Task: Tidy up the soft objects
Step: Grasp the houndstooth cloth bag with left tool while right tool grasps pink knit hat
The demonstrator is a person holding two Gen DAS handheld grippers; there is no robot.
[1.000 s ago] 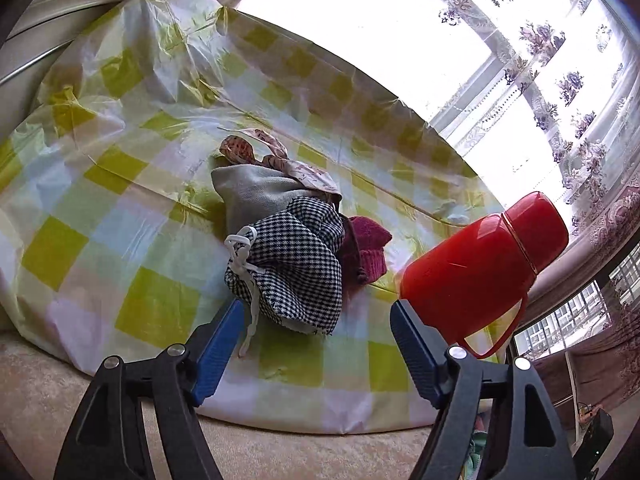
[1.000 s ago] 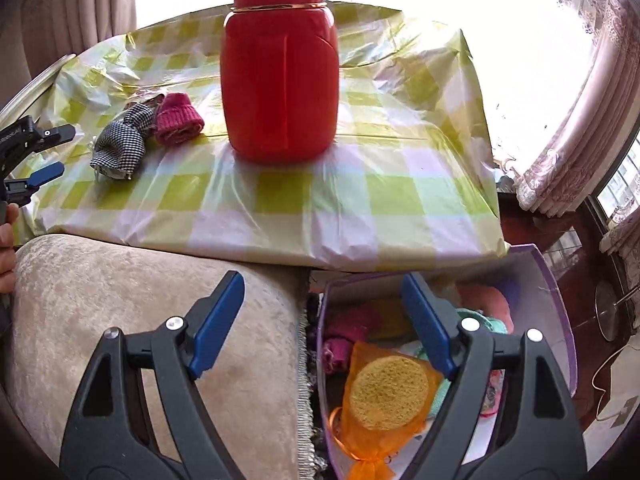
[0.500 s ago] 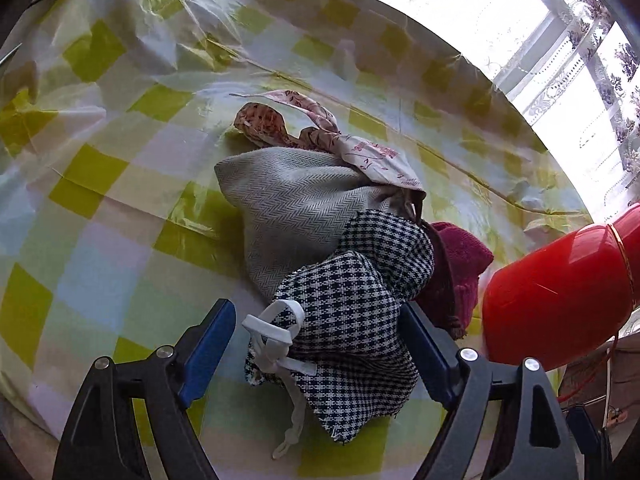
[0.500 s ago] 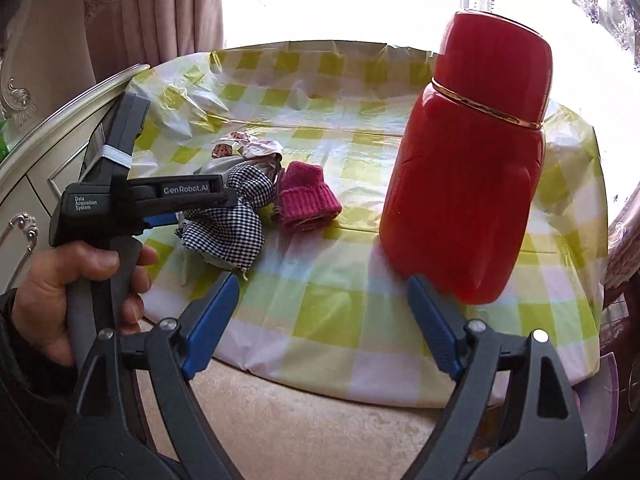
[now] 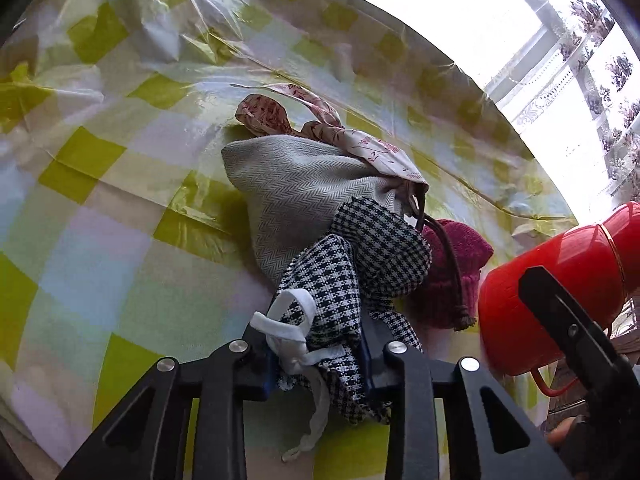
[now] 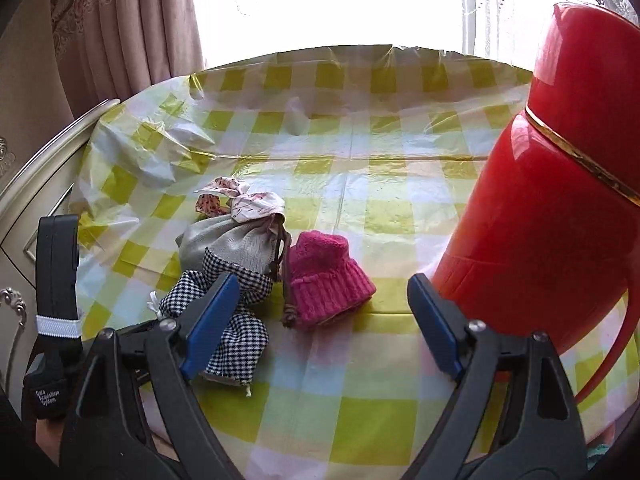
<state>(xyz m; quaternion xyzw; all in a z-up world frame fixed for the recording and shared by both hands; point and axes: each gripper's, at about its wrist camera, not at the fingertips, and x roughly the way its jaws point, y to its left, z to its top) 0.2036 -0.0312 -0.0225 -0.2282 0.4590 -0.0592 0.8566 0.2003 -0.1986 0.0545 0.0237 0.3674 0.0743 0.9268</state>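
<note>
A small pile of soft things lies on the checked tablecloth [image 6: 360,152]: a black-and-white houndstooth pouch [image 5: 352,276], a grey herringbone pouch [image 5: 296,188], a pink floral cloth [image 5: 320,124] and a magenta knit hat [image 6: 324,280]. My left gripper [image 5: 320,356] is shut on the near end of the houndstooth pouch, which also shows in the right wrist view [image 6: 240,340]. My right gripper [image 6: 320,320] is open and empty, just in front of the knit hat, to the right of the left gripper.
A tall red thermos [image 6: 560,200] with a handle stands on the table right of the pile, close to my right finger. A pale cabinet edge [image 6: 48,152] runs along the left. A curtain [image 6: 120,20] and bright window are behind the table.
My left gripper moved in and closed on the houndstooth pouch. My right gripper swung from the box below the table up toward the pile and the thermos.
</note>
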